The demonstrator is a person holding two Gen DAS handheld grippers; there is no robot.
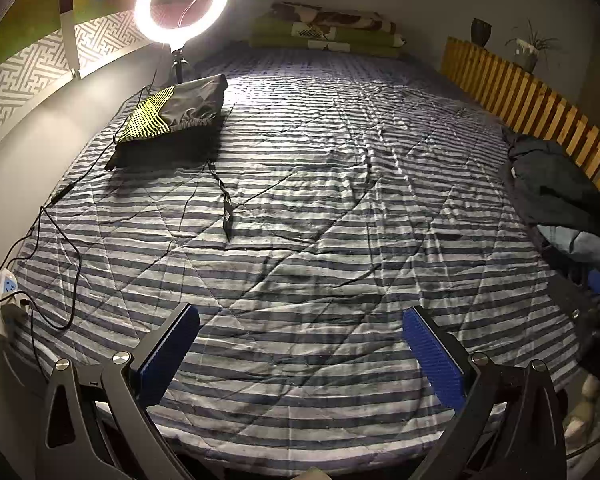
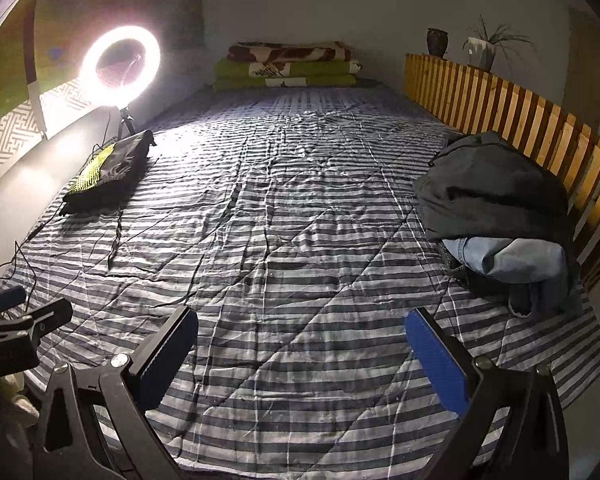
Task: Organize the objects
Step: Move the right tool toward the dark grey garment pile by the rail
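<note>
Both the left gripper [image 1: 300, 320] and right gripper [image 2: 302, 322] gape empty over the grey-striped quilt [image 1: 320, 208]. Only the left view shows the white power strip [image 1: 6, 292]; only the right clearly shows folded blue denim [image 2: 512, 260].

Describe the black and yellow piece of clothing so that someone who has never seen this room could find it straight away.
Start at the big bed with the striped quilt and look along its left edge, next to the glowing ring light. At the foot of the lamp lies the folded garment, flat and neat. It is black with a bright yellow patterned panel, unlike the rumpled heap of dark and blue clothes by the wooden slats opposite.
</note>
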